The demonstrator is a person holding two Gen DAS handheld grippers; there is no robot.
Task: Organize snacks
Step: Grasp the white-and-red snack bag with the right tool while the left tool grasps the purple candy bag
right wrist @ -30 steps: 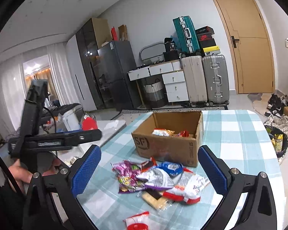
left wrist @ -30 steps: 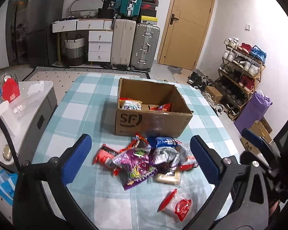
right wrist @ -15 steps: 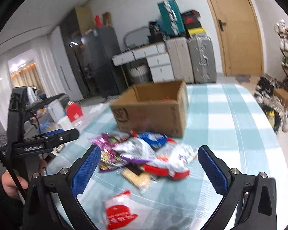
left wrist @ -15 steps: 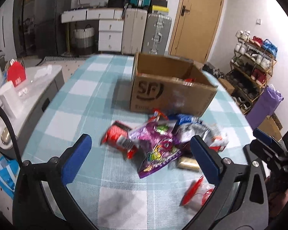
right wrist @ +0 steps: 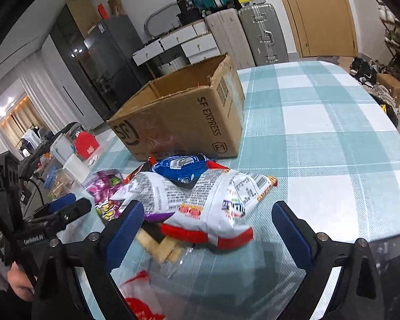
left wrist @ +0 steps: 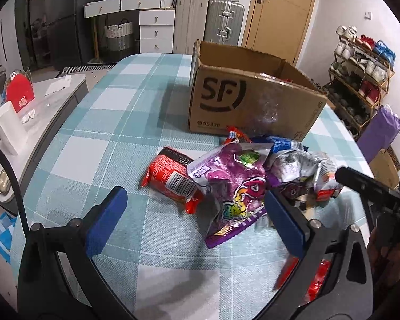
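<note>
**Barely begun: snacks heaped outside the box**

Plainly, from the left wrist view: left gripper (left wrist: 193,214) low over the checked counter (left wrist: 93,133), jaws wide apart, nothing between the pads. Just ahead, a red packet (left wrist: 170,180) and a purple bag (left wrist: 232,186), the bag overlapping the packet's right end. Behind them, touching the pile, the cardboard box (left wrist: 242,106), open at the top, inside hidden from this angle. Another red wrapper (left wrist: 317,280) partly hidden behind the right jaw.

Next, from the right wrist view: right gripper (right wrist: 206,230) also low, jaws having just closed a little yet standing wide apart, clamped on nothing. Between and just beyond them, a white bag with red ends (right wrist: 221,205), lying over a cracker pack (right wrist: 160,245); a blue packet (right wrist: 181,168) behind, close against the box. A clear bag with a red label (right wrist: 138,298) nearest the camera.

By judgement, nearly everything left: the whole heap outside the box, none gripped, every packet yet to be lifted in.
</note>
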